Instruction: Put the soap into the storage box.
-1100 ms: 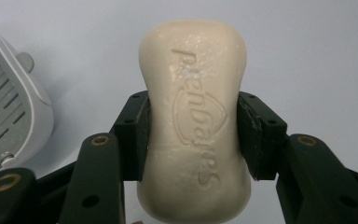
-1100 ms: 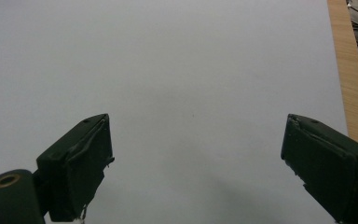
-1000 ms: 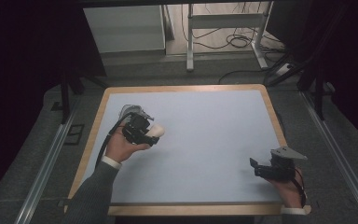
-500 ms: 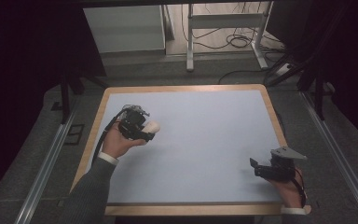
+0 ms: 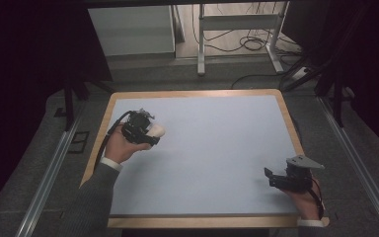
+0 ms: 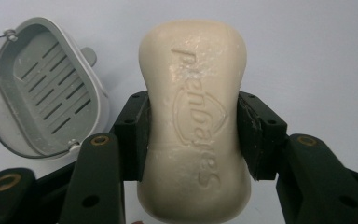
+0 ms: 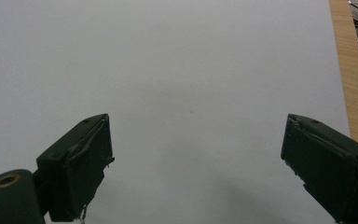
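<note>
Left gripper view shows the left claw [image 6: 193, 140] clamped on a cream soap bar [image 6: 193, 121] above the tabletop [image 6: 307, 51], beside a grey soap dish [image 6: 46, 93]; the right claw [image 7: 196, 163] gapes wide.

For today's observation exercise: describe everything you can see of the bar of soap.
The soap is a cream, waisted bar with rounded ends and a raised brand word along its face. It looks matt and slightly pitted. The left claw grips its narrow middle from both sides, holding it above the blue table.
</note>
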A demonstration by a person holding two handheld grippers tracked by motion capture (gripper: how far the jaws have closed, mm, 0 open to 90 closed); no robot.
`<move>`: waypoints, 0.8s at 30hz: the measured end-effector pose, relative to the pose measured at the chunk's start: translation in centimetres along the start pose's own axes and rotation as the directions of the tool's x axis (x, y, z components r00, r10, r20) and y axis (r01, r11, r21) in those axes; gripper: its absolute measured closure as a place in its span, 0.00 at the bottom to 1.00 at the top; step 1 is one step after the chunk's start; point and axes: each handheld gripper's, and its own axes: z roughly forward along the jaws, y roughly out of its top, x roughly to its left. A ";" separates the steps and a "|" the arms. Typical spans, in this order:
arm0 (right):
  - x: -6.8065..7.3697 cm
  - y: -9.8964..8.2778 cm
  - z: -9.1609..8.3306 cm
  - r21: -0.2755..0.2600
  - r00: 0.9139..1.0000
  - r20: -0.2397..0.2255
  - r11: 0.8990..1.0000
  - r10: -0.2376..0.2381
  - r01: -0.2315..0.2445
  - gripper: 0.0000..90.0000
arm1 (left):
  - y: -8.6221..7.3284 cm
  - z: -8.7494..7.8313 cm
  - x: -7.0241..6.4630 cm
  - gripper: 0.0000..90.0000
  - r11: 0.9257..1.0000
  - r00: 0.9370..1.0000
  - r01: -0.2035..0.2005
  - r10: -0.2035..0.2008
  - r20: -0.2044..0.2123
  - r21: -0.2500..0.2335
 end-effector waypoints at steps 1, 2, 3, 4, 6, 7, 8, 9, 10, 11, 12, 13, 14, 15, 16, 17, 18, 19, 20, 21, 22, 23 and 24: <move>0.0 0.0 0.0 -0.001 1.000 0.000 1.000 0.000 0.000 0.09 | 0.0 0.0 0.1 0.55 1.000 1.000 0.002 -0.002 -0.003 -0.001; 0.0 0.0 0.0 0.000 1.000 0.000 1.000 0.000 0.000 0.09 | 0.1 0.0 0.3 0.55 1.000 1.000 0.002 -0.002 -0.004 0.001; 0.0 0.0 0.0 0.001 1.000 0.000 1.000 -0.001 0.001 0.09 | 0.1 0.0 0.4 0.55 1.000 1.000 0.006 -0.006 -0.006 -0.001; 0.0 0.0 0.0 0.002 1.000 0.001 1.000 -0.001 0.001 0.09 | 0.1 0.0 0.5 0.55 1.000 1.000 0.009 -0.009 -0.005 -0.003; 0.0 0.0 0.0 0.003 1.000 0.001 1.000 0.000 0.000 0.09 | 0.2 0.1 0.7 0.55 1.000 1.000 0.012 -0.012 -0.006 0.000; 0.0 0.0 0.0 0.000 1.000 -0.003 1.000 -0.002 0.002 0.09 | 0.2 0.1 0.8 0.55 1.000 1.000 0.015 -0.015 -0.008 0.002; 0.0 0.0 0.0 0.000 1.000 -0.003 1.000 -0.002 0.002 0.09 | 0.2 0.1 1.0 0.55 1.000 1.000 0.017 -0.017 -0.009 0.006; 0.0 0.0 0.0 -0.001 1.000 -0.005 1.000 -0.005 0.005 0.09 | 0.2 0.2 1.1 0.55 1.000 1.000 0.021 -0.021 -0.009 0.005; 0.1 0.0 0.0 -0.002 1.000 -0.006 1.000 -0.007 0.007 0.09 | 0.3 0.2 1.2 0.55 1.000 1.000 0.019 -0.019 -0.013 0.011; 0.1 0.0 0.0 -0.003 1.000 -0.006 1.000 -0.008 0.008 0.09 | 0.3 0.2 1.3 0.55 1.000 1.000 0.023 -0.022 -0.015 0.011; 0.1 0.0 0.0 -0.003 1.000 -0.006 1.000 -0.007 0.007 0.09 | 0.3 0.2 1.4 0.55 1.000 1.000 0.023 -0.023 -0.018 0.012; 0.1 0.0 0.0 -0.003 1.000 -0.005 1.000 -0.007 0.007 0.09 | 0.4 0.1 1.5 0.55 1.000 1.000 0.023 -0.023 -0.021 0.012; 0.0 0.0 0.0 -0.002 1.000 -0.003 1.000 -0.005 0.005 0.09 | 0.4 0.0 1.6 0.55 1.000 0.999 0.022 -0.022 -0.025 0.013; 0.0 0.0 0.0 -0.002 1.000 -0.003 1.000 -0.004 0.004 0.09 | 0.4 -0.1 1.7 0.55 1.000 0.999 0.021 -0.021 -0.029 0.015; 0.0 0.0 0.0 -0.003 1.000 -0.002 1.000 -0.003 0.003 0.09 | 0.5 -0.3 1.7 0.55 1.000 0.999 0.021 -0.021 -0.032 0.014; 0.0 0.0 0.0 -0.003 1.000 -0.002 1.000 -0.002 0.002 0.09 | 0.5 -0.5 1.8 0.55 1.000 0.999 0.017 -0.016 -0.035 0.017; 0.0 0.0 0.0 -0.003 1.000 -0.002 1.000 -0.003 0.003 0.09 | 0.6 -0.7 1.9 0.55 1.000 0.999 0.017 -0.016 -0.040 0.014; 0.0 0.0 0.0 -0.004 1.000 -0.004 1.000 -0.004 0.004 0.09 | 0.6 -0.9 2.0 0.55 1.000 0.999 0.019 -0.018 -0.043 0.010; 0.0 0.0 0.1 -0.003 1.000 -0.004 1.000 -0.006 0.006 0.09 | 0.7 -1.0 2.1 0.55 1.000 0.999 0.022 -0.021 -0.047 0.010; 0.0 0.0 0.1 -0.002 1.000 -0.004 1.000 -0.007 0.007 0.09 | 0.7 -1.0 2.3 0.55 1.000 0.998 0.025 -0.025 -0.049 0.008; 0.0 0.0 0.1 -0.002 1.000 -0.005 1.000 -0.007 0.007 0.09 | 0.7 -1.1 2.4 0.55 1.000 0.998 0.028 -0.028 -0.053 0.006; 0.0 0.0 0.1 -0.002 1.000 -0.004 1.000 -0.007 0.007 0.09 | 0.8 -1.1 2.5 0.55 0.999 0.998 0.032 -0.031 -0.055 0.009; 0.0 0.0 0.0 -0.001 1.000 -0.005 1.000 -0.009 0.009 0.09 | 0.8 -1.2 2.7 0.55 0.999 0.998 0.032 -0.031 -0.057 0.012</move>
